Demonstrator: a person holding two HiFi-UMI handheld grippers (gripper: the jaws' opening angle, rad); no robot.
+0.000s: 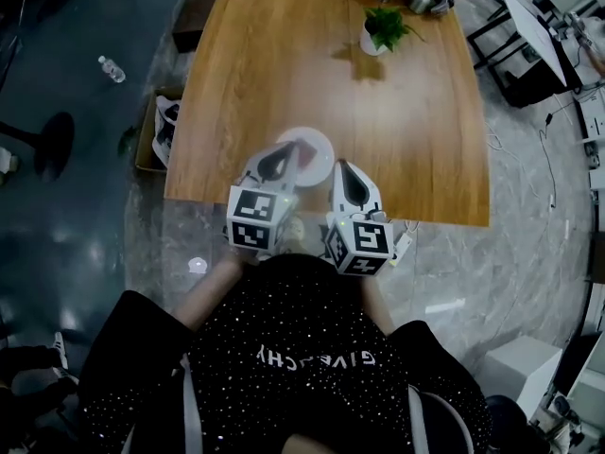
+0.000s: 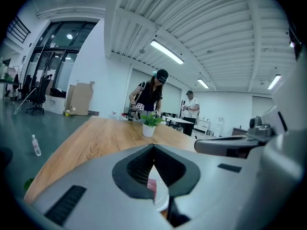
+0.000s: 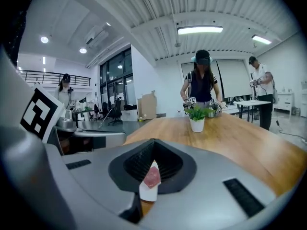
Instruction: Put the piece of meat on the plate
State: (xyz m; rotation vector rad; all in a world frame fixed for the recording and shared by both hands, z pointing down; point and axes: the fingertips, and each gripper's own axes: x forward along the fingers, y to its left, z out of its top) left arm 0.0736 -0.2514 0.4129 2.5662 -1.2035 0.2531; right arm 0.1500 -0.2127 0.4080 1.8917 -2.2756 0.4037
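Clenched tip to tip at the left gripper [image 2: 153, 148], with nothing caught between the pads. Likewise at the right gripper [image 3: 153, 143]: pressed shut and empty. Held side by side, close but not touching, above the near edge of the wooden table [image 1: 312, 74], both pointing away from the wearer and slightly downward. Capped at the rear with a marker cube [image 1: 256, 218] apiece.

Just ahead of and below the two tips, a white plate [image 1: 324, 162], with the piece of meat [image 1: 304, 151] lying flat and red on it. Visible through the gap under each pair of jaws in both gripper views, clear of the pads. Partly covered by the left gripper's tips in the head view.

Farther ahead along the tabletop, well apart from the plate, a small potted plant [image 1: 383, 28] in a white pot. Beyond that, at the far end, a person in a dark cap [image 3: 201, 80] with marker cubes at the hands. Off to the right, a second person [image 3: 259, 87] standing by another table. Down on the floor to the left of the grippers, a water bottle [image 1: 111, 68] and an open cardboard box [image 1: 151, 130] beside the table.
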